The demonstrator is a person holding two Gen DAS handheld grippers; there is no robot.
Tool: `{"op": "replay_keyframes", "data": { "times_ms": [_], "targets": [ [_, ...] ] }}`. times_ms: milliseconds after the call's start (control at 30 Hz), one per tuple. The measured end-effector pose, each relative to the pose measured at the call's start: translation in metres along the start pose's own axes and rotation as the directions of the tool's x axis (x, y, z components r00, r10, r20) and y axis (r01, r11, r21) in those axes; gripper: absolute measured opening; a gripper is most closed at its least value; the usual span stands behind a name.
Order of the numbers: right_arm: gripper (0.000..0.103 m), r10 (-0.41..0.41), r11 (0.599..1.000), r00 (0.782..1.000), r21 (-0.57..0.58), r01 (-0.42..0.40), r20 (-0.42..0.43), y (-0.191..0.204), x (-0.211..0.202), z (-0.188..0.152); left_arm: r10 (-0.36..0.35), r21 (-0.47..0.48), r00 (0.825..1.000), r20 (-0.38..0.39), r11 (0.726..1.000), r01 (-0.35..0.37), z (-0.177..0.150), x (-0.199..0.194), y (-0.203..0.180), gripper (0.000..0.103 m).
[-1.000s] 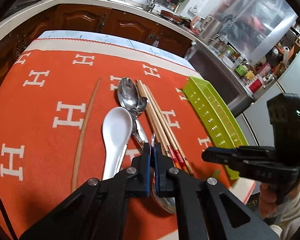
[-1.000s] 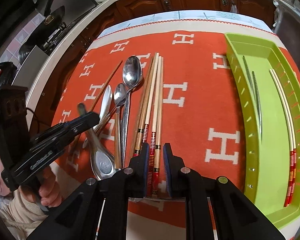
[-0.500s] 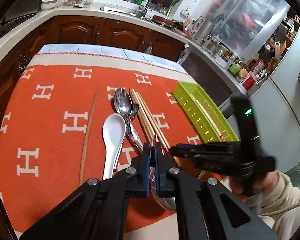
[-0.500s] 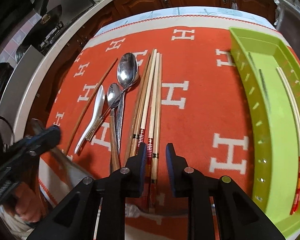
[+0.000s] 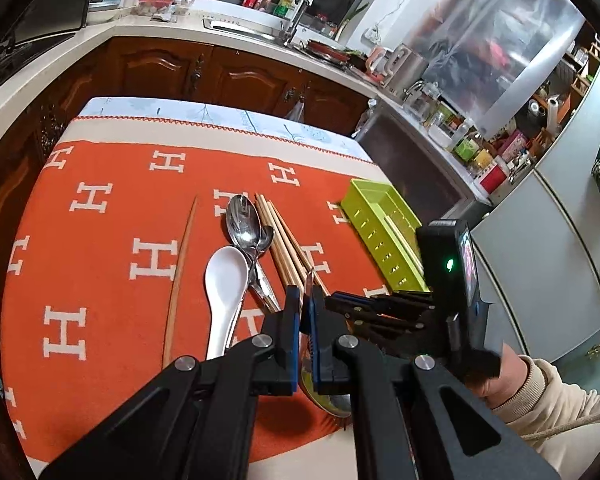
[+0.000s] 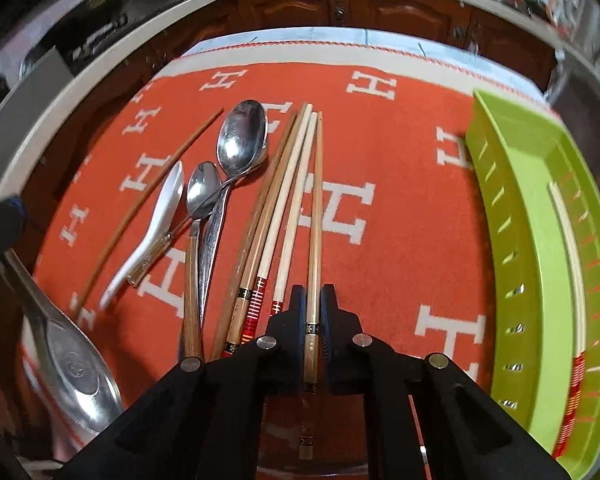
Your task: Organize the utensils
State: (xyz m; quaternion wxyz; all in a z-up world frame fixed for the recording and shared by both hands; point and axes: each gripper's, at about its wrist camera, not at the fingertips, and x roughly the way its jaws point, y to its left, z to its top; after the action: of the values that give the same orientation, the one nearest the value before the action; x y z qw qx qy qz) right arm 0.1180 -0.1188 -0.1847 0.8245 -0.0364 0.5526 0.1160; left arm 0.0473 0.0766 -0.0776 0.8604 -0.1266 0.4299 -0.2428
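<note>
The chopstick (image 6: 315, 240) lies on the orange cloth (image 6: 400, 140) near its front edge, long axis running front to back, banded butt toward the camera. The right gripper (image 6: 313, 312) pinches its butt end; lift level, then swing to the green tray (image 6: 540, 240). The left gripper (image 5: 305, 312) clamps a metal spoon (image 5: 324, 392), seemingly by its handle.

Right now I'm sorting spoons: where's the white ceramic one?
In the right wrist view, the white spoon lies left of centre on the orange cloth, between the lone brown chopstick and metal spoons.
</note>
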Motion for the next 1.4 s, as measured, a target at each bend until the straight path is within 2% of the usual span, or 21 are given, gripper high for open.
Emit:
{"op": "replay_keyframes", "data": {
  "times_ms": [33, 133, 200, 333, 433, 600, 767, 900, 967, 1067, 1133, 1167, 1200, 1267, 1400],
  "targets": [
    [0.006, 0.058, 0.997, 0.998, 0.048, -0.058, -0.002, -0.007, 0.000, 0.001, 0.010, 0.008, 1.000, -0.004, 1.000, -0.010, 0.002, -0.001, -0.003, 0.002],
    [0.006, 0.146, 0.976, 0.989, 0.162, -0.146, 0.012, -0.028, -0.005, -0.001, 0.025, 0.038, 1.000, -0.003, 0.999, -0.025, 0.006, -0.005, -0.014, 0.002],
    [0.006, 0.174, 0.963, 0.983, 0.198, -0.181, 0.051, -0.036, -0.014, -0.003, 0.030, 0.061, 1.000, 0.001, 0.998, -0.030, 0.010, -0.009, -0.022, 0.002],
    [0.006, 0.244, 0.921, 0.958, 0.274, -0.277, 0.147, -0.061, -0.044, -0.008, 0.022, 0.101, 1.000, 0.003, 0.995, -0.023, 0.021, -0.012, -0.045, 0.002],
    [0.006, 0.240, 0.903, 0.948, 0.312, -0.297, 0.208, -0.085, -0.070, -0.014, 0.000, 0.117, 1.000, -0.007, 0.993, 0.001, 0.032, -0.007, -0.063, 0.002],
    [0.006, 0.204, 0.887, 0.944, 0.358, -0.290, 0.261, -0.124, -0.103, -0.027, -0.062, 0.165, 0.997, -0.042, 0.984, 0.068, 0.053, 0.017, -0.108, 0.002],
    [0.006, 0.058, 0.907, 0.967, 0.392, -0.155, 0.248, -0.170, -0.122, -0.043, -0.080, 0.205, 0.989, -0.128, 0.973, 0.105, 0.066, 0.068, -0.153, 0.002],
    [0.006, -0.002, 0.908, 0.980, 0.411, -0.081, 0.197, -0.196, -0.119, -0.060, -0.053, 0.239, 0.979, -0.197, 0.966, 0.100, 0.067, 0.115, -0.179, 0.002],
    [0.006, 0.002, 0.905, 0.983, 0.419, -0.080, 0.183, -0.208, -0.115, -0.067, -0.041, 0.253, 0.971, -0.236, 0.962, 0.102, 0.064, 0.139, -0.189, 0.002],
    [0.007, 0.013, 0.897, 0.987, 0.435, -0.082, 0.160, -0.218, -0.111, -0.074, 0.014, 0.310, 0.963, -0.269, 0.948, 0.073, 0.056, 0.168, -0.199, 0.002],
    [0.008, 0.018, 0.892, 0.987, 0.443, -0.088, 0.160, -0.222, -0.109, -0.077, 0.060, 0.348, 0.960, -0.275, 0.937, 0.041, 0.050, 0.181, -0.206, 0.014],
    [0.010, 0.025, 0.889, 0.986, 0.448, -0.097, 0.165, -0.225, -0.110, -0.079, 0.063, 0.352, 0.959, -0.277, 0.935, 0.040, 0.048, 0.184, -0.207, 0.018],
    [0.012, 0.027, 0.886, 0.985, 0.453, -0.102, 0.168, -0.224, -0.109, -0.079, 0.068, 0.350, 0.959, -0.274, 0.936, 0.034, 0.047, 0.186, -0.208, 0.028],
    [0.016, 0.030, 0.882, 0.984, 0.458, -0.109, 0.177, -0.227, -0.108, -0.081, 0.080, 0.347, 0.961, -0.264, 0.938, 0.017, 0.046, 0.185, -0.208, 0.030],
    [0.016, 0.034, 0.886, 0.982, 0.449, -0.116, 0.188, -0.217, -0.112, -0.079, 0.068, 0.312, 0.968, -0.240, 0.950, 0.011, 0.051, 0.170, -0.204, 0.033]
  ]
}}
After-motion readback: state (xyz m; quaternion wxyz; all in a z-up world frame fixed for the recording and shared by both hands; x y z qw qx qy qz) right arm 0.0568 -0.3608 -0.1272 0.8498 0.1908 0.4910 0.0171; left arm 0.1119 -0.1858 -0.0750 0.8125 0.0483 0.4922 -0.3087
